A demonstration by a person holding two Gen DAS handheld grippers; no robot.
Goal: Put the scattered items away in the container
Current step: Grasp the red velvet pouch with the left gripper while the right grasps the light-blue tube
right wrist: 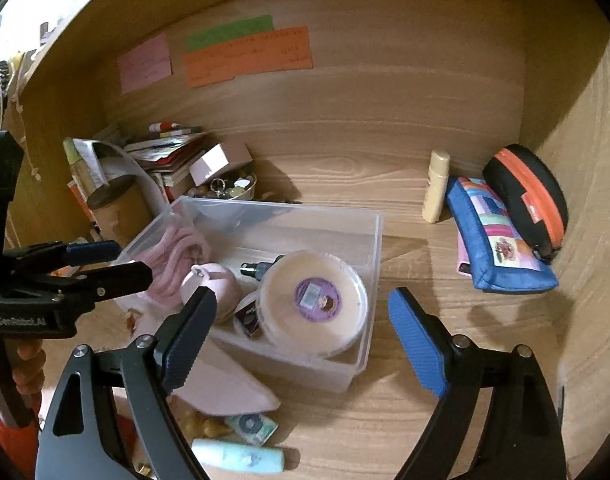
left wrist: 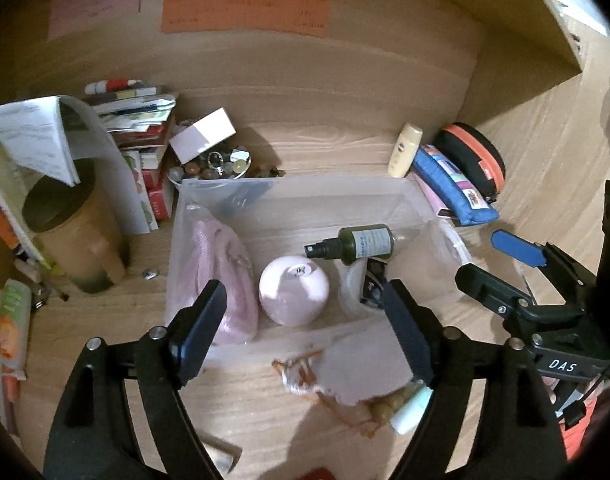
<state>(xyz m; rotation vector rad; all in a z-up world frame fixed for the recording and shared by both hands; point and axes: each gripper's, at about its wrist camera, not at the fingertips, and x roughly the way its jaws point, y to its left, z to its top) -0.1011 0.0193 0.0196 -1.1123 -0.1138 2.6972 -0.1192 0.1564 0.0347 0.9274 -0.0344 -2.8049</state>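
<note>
We see the clear plastic box [right wrist: 361, 248] on the wooden shelf [right wrist: 385, 184], just ahead of both grippers, holding a round tub [right wrist: 317, 304], a green spray bottle [left wrist: 357, 242], a pink ball [left wrist: 293, 290] and pink cloth [left wrist: 221, 276]. Our left gripper [left wrist: 305, 320] and right gripper [right wrist: 301, 328] stand with jaws apart and empty. A pale tube [right wrist: 241, 458] lies beneath our right gripper; a blue pouch [right wrist: 497, 240] sits ahead to its right.

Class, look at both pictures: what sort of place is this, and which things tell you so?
Probably a wooden desk nook or shelf in a home. Clues: paper notes stuck on the back panel, a pile of books, and a pencil case beside the clear plastic box.
</note>
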